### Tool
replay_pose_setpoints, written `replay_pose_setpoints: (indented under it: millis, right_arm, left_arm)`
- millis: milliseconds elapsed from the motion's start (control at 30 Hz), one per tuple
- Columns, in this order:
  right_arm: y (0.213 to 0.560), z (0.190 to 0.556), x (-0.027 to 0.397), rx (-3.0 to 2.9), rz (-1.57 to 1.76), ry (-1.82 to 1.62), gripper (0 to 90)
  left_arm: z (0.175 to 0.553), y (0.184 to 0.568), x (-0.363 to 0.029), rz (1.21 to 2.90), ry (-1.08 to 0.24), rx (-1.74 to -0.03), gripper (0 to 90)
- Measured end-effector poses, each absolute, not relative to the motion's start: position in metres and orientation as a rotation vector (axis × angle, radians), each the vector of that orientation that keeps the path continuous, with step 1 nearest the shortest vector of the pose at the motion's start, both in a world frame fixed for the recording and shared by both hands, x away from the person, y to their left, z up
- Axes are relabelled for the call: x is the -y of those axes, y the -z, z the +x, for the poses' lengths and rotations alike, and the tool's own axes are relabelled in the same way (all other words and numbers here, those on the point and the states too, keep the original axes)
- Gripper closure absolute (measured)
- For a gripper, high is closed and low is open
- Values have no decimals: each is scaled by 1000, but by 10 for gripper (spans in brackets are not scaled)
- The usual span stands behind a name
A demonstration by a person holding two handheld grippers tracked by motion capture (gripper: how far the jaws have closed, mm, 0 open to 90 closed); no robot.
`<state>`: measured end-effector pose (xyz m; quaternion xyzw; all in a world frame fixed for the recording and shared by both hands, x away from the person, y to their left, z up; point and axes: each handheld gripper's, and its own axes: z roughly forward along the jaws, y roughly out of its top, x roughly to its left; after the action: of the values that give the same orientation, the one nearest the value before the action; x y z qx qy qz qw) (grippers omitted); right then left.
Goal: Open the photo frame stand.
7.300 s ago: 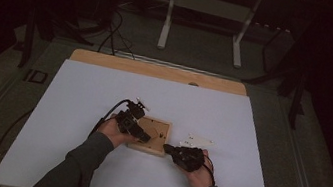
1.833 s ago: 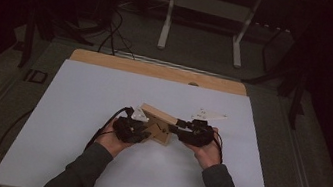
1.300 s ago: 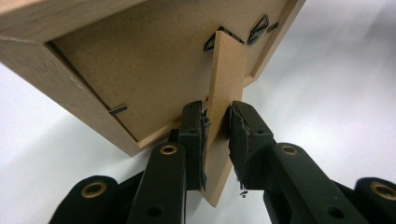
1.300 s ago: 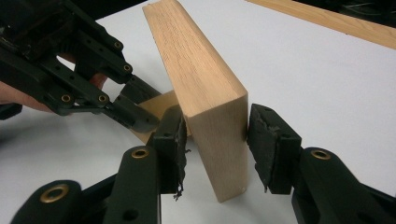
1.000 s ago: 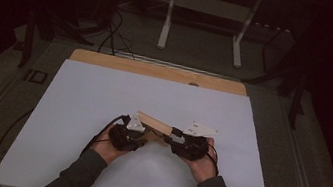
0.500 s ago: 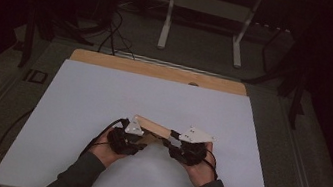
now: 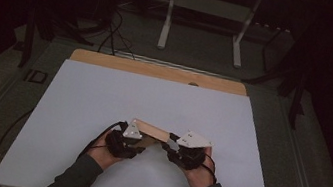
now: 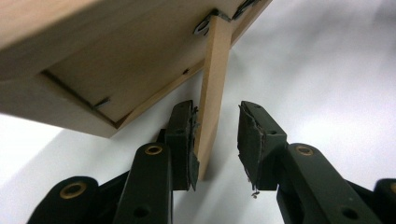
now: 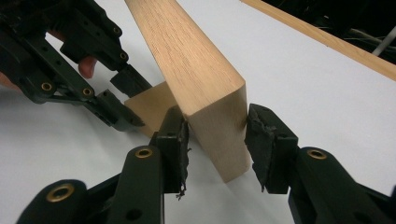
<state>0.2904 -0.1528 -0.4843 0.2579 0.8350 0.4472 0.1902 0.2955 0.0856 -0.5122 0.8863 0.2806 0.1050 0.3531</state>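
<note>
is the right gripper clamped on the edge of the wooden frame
Yes, in the right gripper view both pads of the right gripper press on the thick edge of the wooden frame.

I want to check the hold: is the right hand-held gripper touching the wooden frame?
Touching. In the right gripper view both pads of the right hand-held gripper press on the sides of the wooden frame.

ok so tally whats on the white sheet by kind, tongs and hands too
wooden frame with a hinged stand: 1
tongs: 2, left and right
hands: 2, left and right
total: 5
</note>
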Motion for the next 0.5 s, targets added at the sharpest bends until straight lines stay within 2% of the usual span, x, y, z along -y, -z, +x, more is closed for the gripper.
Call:
replay_pose_setpoints:
  millis: [500]
  right_arm:
    - [486, 286, 152, -2346, 717, -1246, 585]
  left_arm:
    - [295, 518, -89, 2313, -240, -729, 636]
